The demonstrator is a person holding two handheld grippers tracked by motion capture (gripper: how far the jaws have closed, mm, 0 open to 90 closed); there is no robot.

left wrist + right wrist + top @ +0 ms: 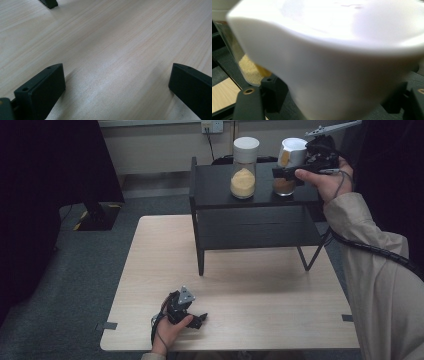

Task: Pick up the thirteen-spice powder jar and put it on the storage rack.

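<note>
1. I'm resting the left gripper (199, 319) low on the light wooden table (250, 285), near its front-left edge, with the person's left hand (170, 330) wrapped around it.
2. In the left gripper view its jaws are standing wide apart with bare wood grain between them; nothing is in them.
3. I'm holding the right gripper (285, 171) up at the black shelf (220, 182) standing at the back of the table, right hand (327, 180) behind it.
4. The right gripper's jaws are sitting on either side of the white-lidded jar (289, 166) at the shelf's right end; brown contents are showing at its bottom.
5. In the right gripper view the white lid (332, 55) is looming large and blurred between the jaws; it looks clamped, but I can't confirm contact.
6. A second jar (244, 167), white lid, yellow powder, is standing upright just left of the first, apart from it.
</note>
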